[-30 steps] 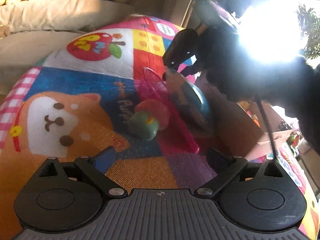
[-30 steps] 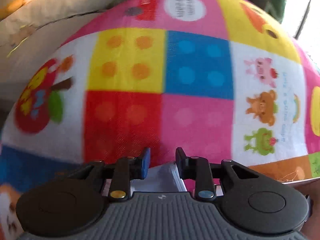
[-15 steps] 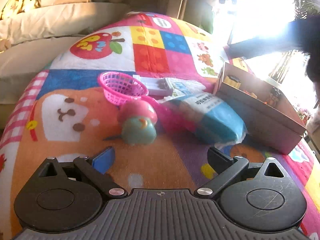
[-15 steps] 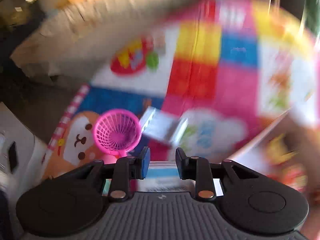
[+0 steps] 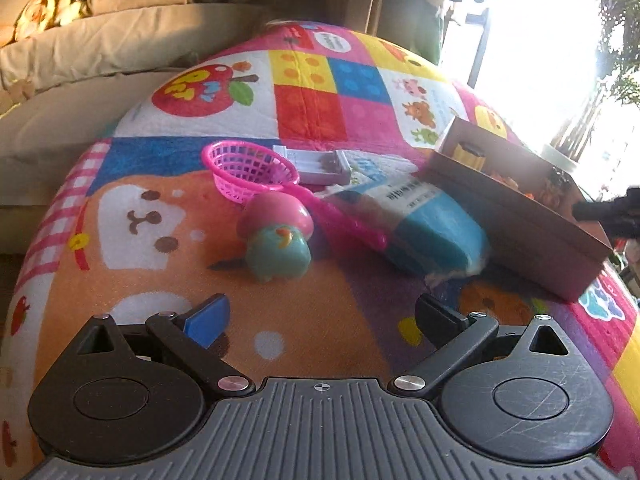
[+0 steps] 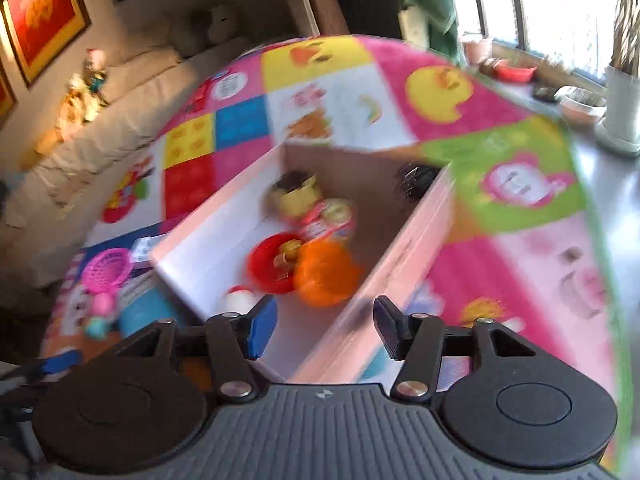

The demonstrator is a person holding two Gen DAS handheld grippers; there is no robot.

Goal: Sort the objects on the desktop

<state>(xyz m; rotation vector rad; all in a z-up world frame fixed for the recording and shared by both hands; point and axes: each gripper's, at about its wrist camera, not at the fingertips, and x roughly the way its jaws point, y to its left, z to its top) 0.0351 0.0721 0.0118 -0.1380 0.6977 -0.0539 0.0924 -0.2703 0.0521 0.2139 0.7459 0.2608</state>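
Note:
On the colourful play mat (image 5: 312,108) lie a pink mesh basket (image 5: 248,168), a grey ribbed tray (image 5: 316,164), a pink-and-teal mushroom toy (image 5: 276,236) and a blue-and-white packet (image 5: 424,224). My left gripper (image 5: 320,316) hangs open and empty in front of the toy. My right gripper (image 6: 324,320) hovers over the near end of the cardboard box (image 6: 212,248). Its jaws are opening, with nothing between the pads. Below them in the box lie a blurred orange item (image 6: 324,272), a red bowl (image 6: 264,268), a yellow jar (image 6: 296,196) and a round printed tub (image 6: 332,216).
The cardboard box (image 5: 520,208) stands at the mat's right side, against the packet. A cream sofa with soft toys (image 5: 92,44) runs behind the mat. Plant pots and dishes (image 6: 616,112) stand by the bright window on the right.
My right gripper swung away from the mat's middle, rightward to above the box, and its jaws widened. The dark arm that blocked the left view is gone. The left gripper barely shifted.

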